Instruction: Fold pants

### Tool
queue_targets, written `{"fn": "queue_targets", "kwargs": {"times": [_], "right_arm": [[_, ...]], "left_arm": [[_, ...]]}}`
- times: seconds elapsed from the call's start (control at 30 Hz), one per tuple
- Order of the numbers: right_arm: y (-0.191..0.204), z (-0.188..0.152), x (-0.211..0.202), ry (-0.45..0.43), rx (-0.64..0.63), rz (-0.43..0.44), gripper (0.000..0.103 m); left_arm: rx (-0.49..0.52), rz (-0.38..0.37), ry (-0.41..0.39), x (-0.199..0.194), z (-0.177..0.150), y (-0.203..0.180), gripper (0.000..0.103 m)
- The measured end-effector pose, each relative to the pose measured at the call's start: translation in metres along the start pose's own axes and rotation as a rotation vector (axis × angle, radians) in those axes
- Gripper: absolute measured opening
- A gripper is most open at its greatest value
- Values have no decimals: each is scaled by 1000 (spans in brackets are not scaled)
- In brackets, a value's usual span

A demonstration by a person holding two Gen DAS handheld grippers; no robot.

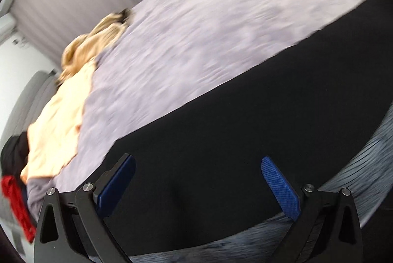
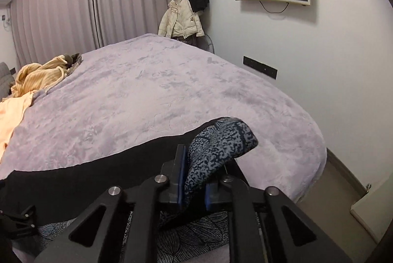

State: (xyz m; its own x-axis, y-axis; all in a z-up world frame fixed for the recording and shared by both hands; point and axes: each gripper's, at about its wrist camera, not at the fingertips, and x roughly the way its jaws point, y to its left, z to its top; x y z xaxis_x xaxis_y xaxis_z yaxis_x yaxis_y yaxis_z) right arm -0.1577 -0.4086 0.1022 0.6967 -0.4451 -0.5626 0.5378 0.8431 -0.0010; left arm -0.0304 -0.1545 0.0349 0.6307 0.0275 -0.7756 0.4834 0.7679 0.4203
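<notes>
Pinching patterned pants (image 2: 216,150), right hand-held gripper (image 2: 194,186); left hand-held gripper (image 1: 199,179) spread wide, empty, over black fabric

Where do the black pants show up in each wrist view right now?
Left wrist: the black pants fill the lower middle as a broad dark band, under the open left tongs.
Right wrist: a dark strip at lower left, their patterned end clamped in the right tongs.
Shared landmark: the yellow striped garment on the bed's left edge.
</notes>
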Motion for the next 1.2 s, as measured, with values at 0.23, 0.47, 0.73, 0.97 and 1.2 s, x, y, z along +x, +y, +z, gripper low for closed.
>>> {"fn": "queue_targets", "kwargs": {"times": [0.23, 0.47, 0.73, 0.97, 1.2], "right_arm": [[17, -17, -8, -1, -161, -159, 11], [10, -53, 60, 151, -165, -208, 25], [-24, -23, 25, 55, -67, -303, 80], [121, -28, 11, 13, -355, 43, 80], [252, -93, 7, 28, -741, 206, 80]], "left_arm": [[5, -3, 10, 2, -4, 0, 103], [-64, 133, 95, 22, -32, 59, 103], [-314, 374, 220, 37, -98, 195, 103], [-348, 249, 191, 36, -93, 161, 103], [-198, 275, 131, 36, -72, 108, 103]]}}
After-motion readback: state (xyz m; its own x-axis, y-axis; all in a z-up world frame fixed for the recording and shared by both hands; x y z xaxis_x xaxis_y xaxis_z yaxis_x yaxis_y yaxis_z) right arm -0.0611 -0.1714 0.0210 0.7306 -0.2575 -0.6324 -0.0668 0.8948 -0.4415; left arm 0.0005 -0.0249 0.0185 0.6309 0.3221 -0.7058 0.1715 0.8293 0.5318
